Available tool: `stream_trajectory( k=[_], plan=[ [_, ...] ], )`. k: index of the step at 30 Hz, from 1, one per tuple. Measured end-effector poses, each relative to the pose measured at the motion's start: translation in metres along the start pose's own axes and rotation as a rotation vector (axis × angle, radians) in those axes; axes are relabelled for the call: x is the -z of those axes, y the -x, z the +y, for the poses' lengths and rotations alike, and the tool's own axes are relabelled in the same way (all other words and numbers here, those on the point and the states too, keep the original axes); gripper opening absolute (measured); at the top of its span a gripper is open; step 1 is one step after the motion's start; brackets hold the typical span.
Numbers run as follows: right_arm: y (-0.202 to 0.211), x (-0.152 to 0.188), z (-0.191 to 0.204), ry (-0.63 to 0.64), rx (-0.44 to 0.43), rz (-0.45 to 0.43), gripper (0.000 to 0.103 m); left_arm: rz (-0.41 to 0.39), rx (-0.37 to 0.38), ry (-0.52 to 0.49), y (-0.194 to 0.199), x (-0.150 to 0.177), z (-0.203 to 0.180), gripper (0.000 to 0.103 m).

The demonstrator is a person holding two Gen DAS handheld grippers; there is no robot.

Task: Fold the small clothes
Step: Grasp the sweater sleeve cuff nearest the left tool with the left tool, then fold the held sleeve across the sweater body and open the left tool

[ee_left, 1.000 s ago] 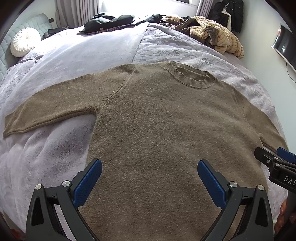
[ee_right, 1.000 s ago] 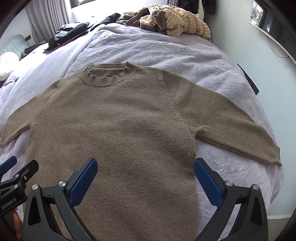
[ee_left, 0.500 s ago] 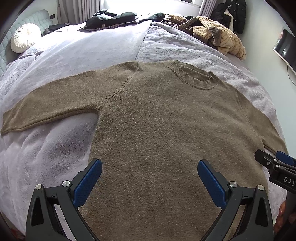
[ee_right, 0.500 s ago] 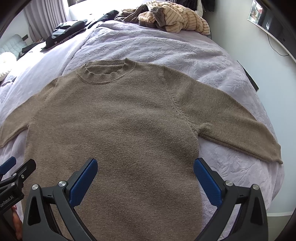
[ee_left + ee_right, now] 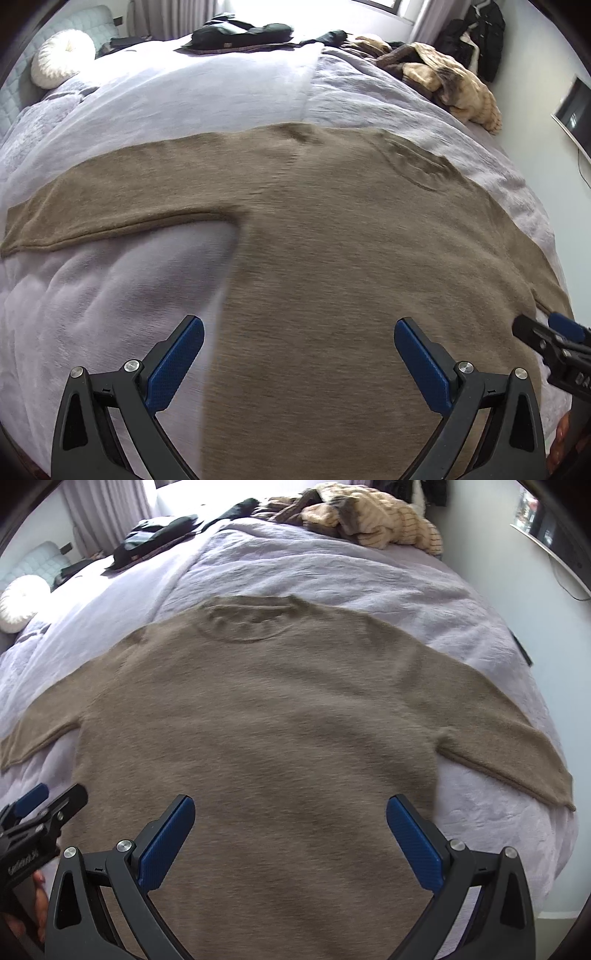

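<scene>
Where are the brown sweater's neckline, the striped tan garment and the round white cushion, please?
brown sweater's neckline (image 5: 246, 627), right wrist view, on the ribbed collar band.
striped tan garment (image 5: 391, 522), right wrist view, on its crumpled middle.
round white cushion (image 5: 61, 59), left wrist view, on its pleated face.

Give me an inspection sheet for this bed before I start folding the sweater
Surface: lilac bedspread, rumpled.
Job's things: brown sweater spread flat, sleeves out to both sides, unfolded.
Clutter: tan striped garment and dark clothes at the far edge; white round cushion.
Grippers: left gripper and right gripper open above the hem, holding nothing.
Cables: a thin one on the wall.
Surroundings: curtains, wall screen.
</scene>
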State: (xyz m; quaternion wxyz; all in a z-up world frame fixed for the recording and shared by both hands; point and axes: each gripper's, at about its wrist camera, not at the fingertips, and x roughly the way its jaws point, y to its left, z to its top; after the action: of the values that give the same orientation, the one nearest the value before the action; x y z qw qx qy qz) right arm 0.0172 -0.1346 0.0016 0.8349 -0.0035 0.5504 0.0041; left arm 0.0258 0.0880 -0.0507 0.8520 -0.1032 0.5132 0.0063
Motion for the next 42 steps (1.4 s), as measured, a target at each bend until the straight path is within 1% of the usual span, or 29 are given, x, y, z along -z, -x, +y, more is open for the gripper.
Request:
stream_trajectory(
  k=[3, 6, 8, 11, 13, 15, 16, 18, 20, 21, 22, 23, 24, 25, 26, 27, 29, 31, 33, 34, 37, 39, 42],
  plan=[
    [-0.003, 0.006, 0.024, 0.037, -0.036, 0.004, 0.103, -0.024, 0.002, 0.057, -0.001, -0.004, 0.041, 0.103],
    [-0.005, 0.012, 0.05, 0.084, -0.068, 0.005, 0.103, -0.068, -0.01, 0.135, -0.001, -0.01, 0.095, 0.103],
    [-0.005, 0.015, 0.066, 0.113, -0.083, 0.004, 0.103, -0.097, -0.051, 0.208, -0.001, -0.012, 0.139, 0.103],
    [-0.006, 0.018, 0.087, 0.145, -0.106, 0.01, 0.103, -0.127, -0.078, 0.344, -0.004, -0.014, 0.205, 0.103],
    [-0.007, 0.019, 0.099, 0.158, -0.121, 0.021, 0.103, -0.134, -0.065, 0.453, -0.011, -0.016, 0.247, 0.103],
    [-0.008, 0.021, 0.11, 0.172, -0.127, 0.03, 0.103, -0.137, -0.023, 0.545, -0.019, -0.018, 0.277, 0.103],
    [-0.009, 0.021, 0.114, 0.181, -0.129, 0.035, 0.103, -0.147, 0.012, 0.583, -0.023, -0.02, 0.289, 0.103],
    [-0.008, 0.022, 0.123, 0.192, -0.135, 0.04, 0.103, -0.173, 0.046, 0.61, -0.028, -0.027, 0.304, 0.103],
    [-0.007, 0.023, 0.129, 0.196, -0.142, 0.043, 0.103, -0.215, 0.064, 0.599, -0.027, -0.034, 0.312, 0.103],
    [-0.006, 0.022, 0.13, 0.197, -0.146, 0.044, 0.103, -0.239, 0.068, 0.593, -0.025, -0.034, 0.314, 0.099],
    [-0.005, 0.023, 0.131, 0.198, -0.149, 0.044, 0.103, -0.263, 0.063, 0.593, -0.023, -0.034, 0.315, 0.08],
    [-0.004, 0.024, 0.132, 0.198, -0.151, 0.043, 0.103, -0.281, 0.059, 0.592, -0.022, -0.033, 0.317, 0.064],
    [-0.003, 0.025, 0.133, 0.201, -0.153, 0.042, 0.103, -0.281, 0.071, 0.59, -0.023, -0.033, 0.319, 0.021],
    [-0.003, 0.025, 0.133, 0.203, -0.155, 0.042, 0.103, -0.27, 0.132, 0.585, -0.027, -0.031, 0.325, 0.006],
    [-0.003, 0.026, 0.132, 0.203, -0.158, 0.043, 0.103, -0.273, 0.166, 0.596, -0.029, -0.032, 0.327, 0.006],
    [-0.003, 0.026, 0.131, 0.199, -0.164, 0.044, 0.103, -0.29, 0.172, 0.598, -0.026, -0.03, 0.328, 0.006],
    [-0.003, 0.027, 0.126, 0.184, -0.179, 0.042, 0.103, -0.328, 0.17, 0.567, -0.015, -0.032, 0.324, 0.006],
    [-0.003, 0.027, 0.12, 0.165, -0.194, 0.036, 0.103, -0.385, 0.169, 0.5, 0.002, -0.039, 0.307, 0.006],
    [-0.002, 0.027, 0.112, 0.145, -0.211, 0.026, 0.103, -0.422, 0.172, 0.434, 0.018, -0.048, 0.287, 0.006],
    [-0.001, 0.027, 0.107, 0.136, -0.218, 0.021, 0.103, -0.442, 0.18, 0.383, 0.028, -0.057, 0.27, 0.006],
    [0.001, 0.027, 0.089, 0.094, -0.239, 0.003, 0.103, -0.48, 0.215, 0.271, 0.047, -0.08, 0.221, 0.005],
    [0.002, 0.026, 0.071, 0.058, -0.253, -0.006, 0.103, -0.478, 0.26, 0.196, 0.056, -0.098, 0.18, 0.006],
    [0.002, 0.026, 0.039, -0.002, -0.256, -0.021, 0.103, -0.459, 0.304, 0.087, 0.058, -0.115, 0.114, 0.005]
  ],
)
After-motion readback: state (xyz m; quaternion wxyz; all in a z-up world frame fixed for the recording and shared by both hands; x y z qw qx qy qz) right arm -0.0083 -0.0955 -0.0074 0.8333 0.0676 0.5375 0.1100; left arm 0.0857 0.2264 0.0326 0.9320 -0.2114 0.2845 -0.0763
